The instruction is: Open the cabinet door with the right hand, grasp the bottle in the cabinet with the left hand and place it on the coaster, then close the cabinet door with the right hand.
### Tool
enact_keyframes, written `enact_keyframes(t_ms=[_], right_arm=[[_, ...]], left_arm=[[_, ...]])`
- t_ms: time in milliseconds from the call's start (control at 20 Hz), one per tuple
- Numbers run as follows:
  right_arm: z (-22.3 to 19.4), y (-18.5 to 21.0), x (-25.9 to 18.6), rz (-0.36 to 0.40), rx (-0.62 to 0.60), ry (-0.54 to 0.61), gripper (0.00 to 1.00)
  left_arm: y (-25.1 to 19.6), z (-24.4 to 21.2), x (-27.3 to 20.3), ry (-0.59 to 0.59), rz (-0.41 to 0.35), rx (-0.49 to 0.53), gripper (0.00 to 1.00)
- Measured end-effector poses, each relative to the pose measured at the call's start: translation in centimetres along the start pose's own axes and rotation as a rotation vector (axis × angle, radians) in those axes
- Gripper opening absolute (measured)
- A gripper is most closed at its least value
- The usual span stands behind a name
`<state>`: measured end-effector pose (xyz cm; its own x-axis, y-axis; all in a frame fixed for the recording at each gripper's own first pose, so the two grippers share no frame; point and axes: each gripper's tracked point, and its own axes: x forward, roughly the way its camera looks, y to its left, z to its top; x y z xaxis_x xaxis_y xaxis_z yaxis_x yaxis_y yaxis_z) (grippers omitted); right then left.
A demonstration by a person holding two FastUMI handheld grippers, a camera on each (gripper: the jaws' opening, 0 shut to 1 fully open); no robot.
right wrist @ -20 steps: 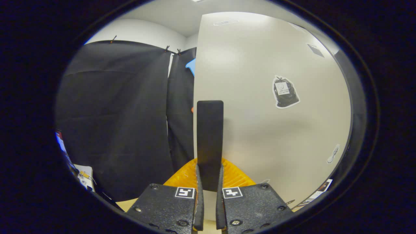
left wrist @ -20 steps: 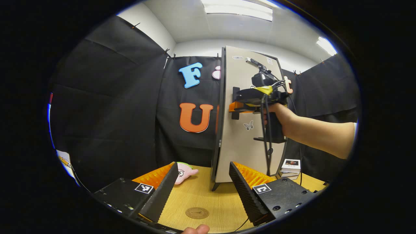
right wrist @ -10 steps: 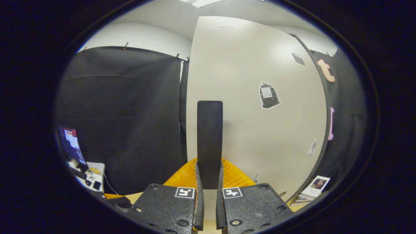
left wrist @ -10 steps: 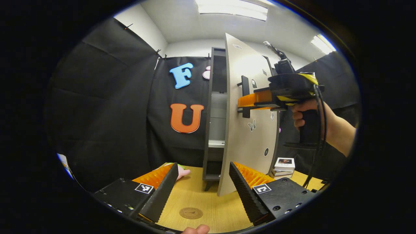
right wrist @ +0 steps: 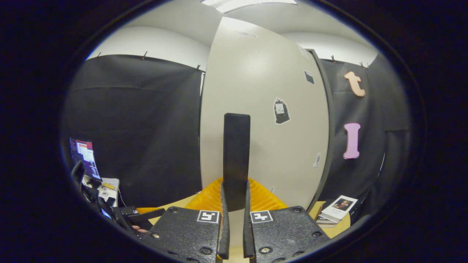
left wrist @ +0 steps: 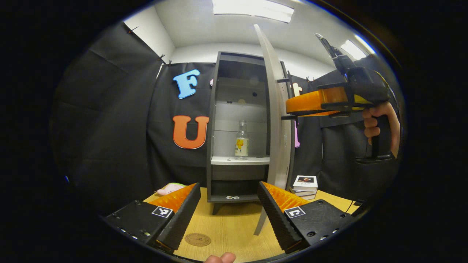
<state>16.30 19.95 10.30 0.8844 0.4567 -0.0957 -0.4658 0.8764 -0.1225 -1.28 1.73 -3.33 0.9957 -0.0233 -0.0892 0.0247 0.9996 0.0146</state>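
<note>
Left gripper view: the cabinet [left wrist: 239,128] is seen standing on the table [left wrist: 234,226] with its door [left wrist: 276,120] swung wide, edge-on to the camera; the bottle [left wrist: 241,141] is seen upright on the middle shelf [left wrist: 239,160], well apart from both grippers; the coaster [left wrist: 197,239] lies flat on the table, near the bottom of the view, just beside the left finger; the left gripper [left wrist: 228,204] is held low and level over the table, aimed at the cabinet, jaws spread wide with nothing between them; a fingertip [left wrist: 220,258] is seen at the bottom edge; a pink toy [left wrist: 169,189] lies left of the cabinet, a stack of books [left wrist: 305,182] to its right.

The right gripper [left wrist: 292,109] is held high at the right, level, its fingers reaching to the door's outer face at the handle [left wrist: 285,117]; the hand [left wrist: 380,124] is wrapped round the grip, forearm hidden.

Right gripper view: the right gripper [right wrist: 234,204] is seen clamped on the handle [right wrist: 236,160], both fingers pressed to its sides; the door's [right wrist: 270,120] pale face with stickers is seen behind; the books [right wrist: 338,208] lie at lower right; a screen [right wrist: 83,153] is seen at far left.
</note>
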Motion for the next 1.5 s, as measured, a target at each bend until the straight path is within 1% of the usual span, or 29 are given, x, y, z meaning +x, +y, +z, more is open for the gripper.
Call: enact_keyframes(t_ms=[450, 650, 800, 1100, 1350, 1400, 1450, 1500], right_arm=[[-0.6, -3.8, -3.7, -0.133, 0.024, -0.013, 0.17], [-0.5, -5.5, -4.7, -0.217, 0.023, -0.023, 0.17], [-0.5, -7.2, -5.7, -0.274, 0.018, -0.059, 0.13], [-0.5, -9.3, -7.1, -0.366, 0.027, -0.065, 0.07], [-0.8, -12.9, -8.5, -0.424, 0.034, -0.059, 0.07], [-0.7, -13.3, -8.7, -0.434, 0.035, -0.059, 0.07], [-0.8, -13.7, -8.9, -0.441, 0.037, -0.060, 0.05], [-0.8, -14.0, -9.1, -0.446, 0.036, -0.059, 0.04]], left_arm=[[-3.7, -0.5, 0.1, 0.022, -0.075, 0.010, 0.95], [-4.7, -1.0, -0.3, 0.036, -0.099, 0.015, 0.95], [-5.2, -1.4, -0.4, 0.052, -0.117, 0.014, 0.95], [-5.9, -1.7, -0.8, 0.057, -0.128, 0.023, 0.95], [-6.1, -1.8, -0.9, 0.059, -0.132, 0.022, 0.95], [-6.2, -1.9, -0.9, 0.062, -0.134, 0.022, 0.84], [-6.4, -1.9, -0.9, 0.065, -0.136, 0.021, 0.95], [-6.5, -1.8, -0.9, 0.063, -0.139, 0.018, 0.95]])
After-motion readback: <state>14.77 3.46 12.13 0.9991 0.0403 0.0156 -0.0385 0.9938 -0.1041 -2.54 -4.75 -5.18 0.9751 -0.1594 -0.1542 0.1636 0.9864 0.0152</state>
